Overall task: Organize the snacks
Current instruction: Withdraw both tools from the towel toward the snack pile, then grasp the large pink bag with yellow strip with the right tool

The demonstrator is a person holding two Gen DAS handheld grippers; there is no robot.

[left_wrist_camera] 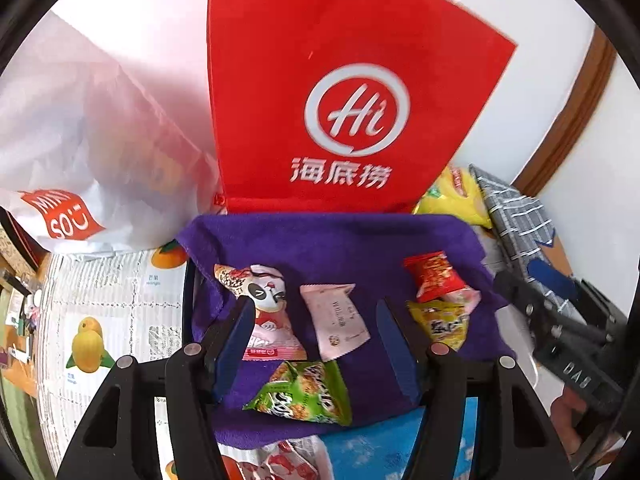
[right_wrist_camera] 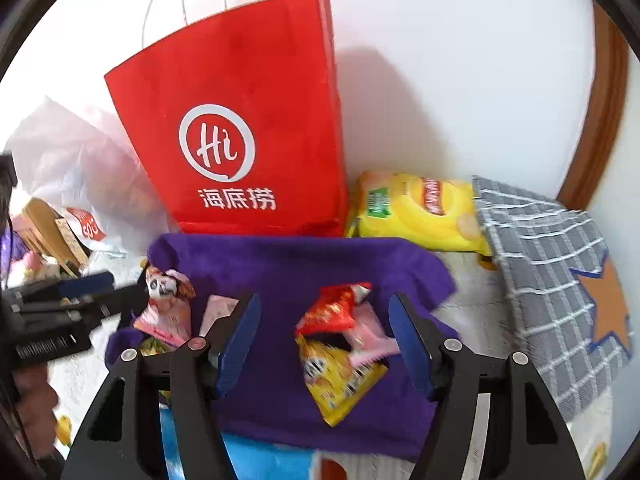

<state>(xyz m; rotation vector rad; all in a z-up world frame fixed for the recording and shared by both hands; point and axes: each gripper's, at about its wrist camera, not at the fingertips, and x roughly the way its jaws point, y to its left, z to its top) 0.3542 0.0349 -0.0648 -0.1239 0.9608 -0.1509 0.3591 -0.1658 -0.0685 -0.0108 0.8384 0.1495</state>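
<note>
Left gripper (left_wrist_camera: 316, 332) hung spread and empty, low in its frame, the crinkly green snack packet (left_wrist_camera: 304, 392) lying crosswise right between its fingers on the purple towel (left_wrist_camera: 340, 240); right gripper (right_wrist_camera: 324, 332), equally spread, sat over the yellow packet (right_wrist_camera: 340, 380).

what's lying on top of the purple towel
Small snack packets lie on the purple towel: a panda packet, a pale pink one, a green one, and a red one overlapping a yellow one.

Left gripper (left_wrist_camera: 316, 340) black frame; blue fingers (left_wrist_camera: 236, 336); silver round screws.
</note>
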